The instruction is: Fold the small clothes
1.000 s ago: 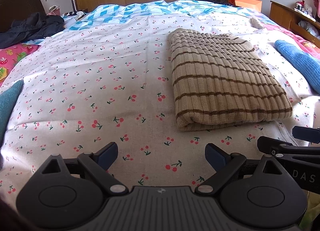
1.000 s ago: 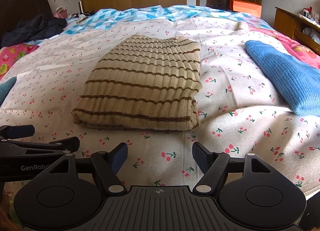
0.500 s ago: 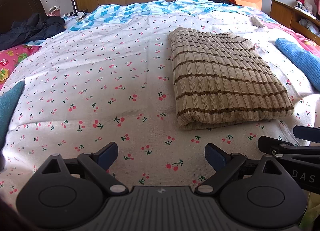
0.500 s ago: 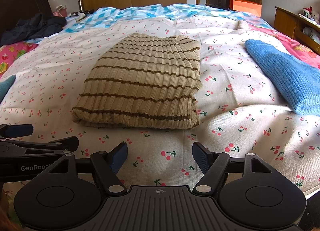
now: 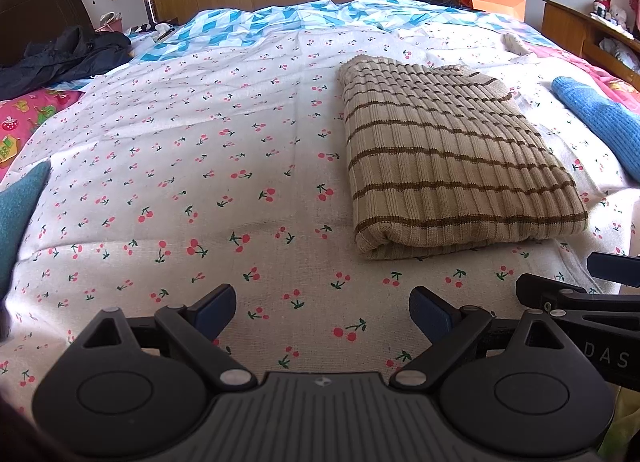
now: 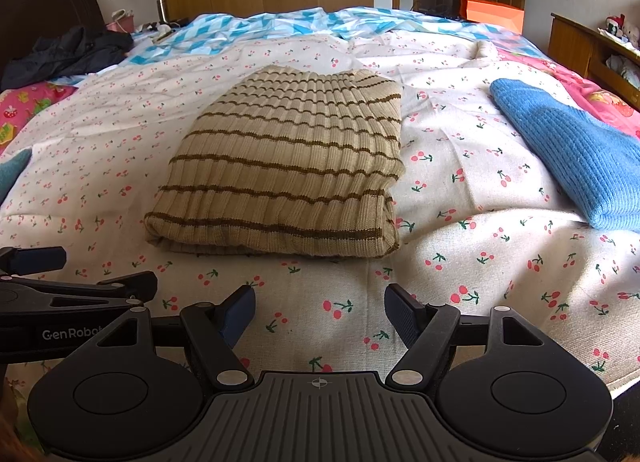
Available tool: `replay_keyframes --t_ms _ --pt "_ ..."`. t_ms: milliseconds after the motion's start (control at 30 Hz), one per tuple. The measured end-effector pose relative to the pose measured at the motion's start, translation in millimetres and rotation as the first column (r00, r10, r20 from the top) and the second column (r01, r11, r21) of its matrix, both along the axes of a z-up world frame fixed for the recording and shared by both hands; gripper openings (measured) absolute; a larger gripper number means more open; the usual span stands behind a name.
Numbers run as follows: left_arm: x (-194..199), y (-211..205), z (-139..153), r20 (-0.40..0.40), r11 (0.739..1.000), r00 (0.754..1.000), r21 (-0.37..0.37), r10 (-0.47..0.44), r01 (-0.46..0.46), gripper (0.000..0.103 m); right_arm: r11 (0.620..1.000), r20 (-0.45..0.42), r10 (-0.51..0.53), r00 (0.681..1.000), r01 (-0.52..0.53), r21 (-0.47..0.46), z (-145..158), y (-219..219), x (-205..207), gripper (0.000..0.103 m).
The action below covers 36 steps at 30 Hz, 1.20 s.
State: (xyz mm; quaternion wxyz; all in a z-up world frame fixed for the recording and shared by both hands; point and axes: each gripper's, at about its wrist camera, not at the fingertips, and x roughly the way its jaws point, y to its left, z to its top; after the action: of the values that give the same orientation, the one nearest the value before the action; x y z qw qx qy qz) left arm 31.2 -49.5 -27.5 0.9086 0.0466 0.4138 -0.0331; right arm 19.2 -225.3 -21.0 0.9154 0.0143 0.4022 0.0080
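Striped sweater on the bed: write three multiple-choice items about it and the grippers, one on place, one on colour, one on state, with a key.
1. Which garment lies to the right of the striped sweater in the right wrist view?
A. a blue knit
B. a black jacket
C. a pink pillow

2. What colour are the sweater's stripes?
A. red
B. brown
C. green

3. How do the left gripper and right gripper stand?
A. both open and empty
B. both shut on the sweater
C. only the right one holds cloth

Key: 1 A, the blue knit lies on the cherry-print sheet to its right. 2 B, brown bands cross beige ribbing. 3 A, the fingers are spread with only sheet between them.
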Motion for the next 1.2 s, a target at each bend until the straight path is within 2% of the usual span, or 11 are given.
replay_keyframes --t_ms 1200 --pt "0.6 0.4 -1.6 -0.005 1.0 1.0 -0.005 0.005 -0.005 0.097 1.0 0.0 0.001 1.0 -0.001 0.0 0.1 0.4 0.2 0.073"
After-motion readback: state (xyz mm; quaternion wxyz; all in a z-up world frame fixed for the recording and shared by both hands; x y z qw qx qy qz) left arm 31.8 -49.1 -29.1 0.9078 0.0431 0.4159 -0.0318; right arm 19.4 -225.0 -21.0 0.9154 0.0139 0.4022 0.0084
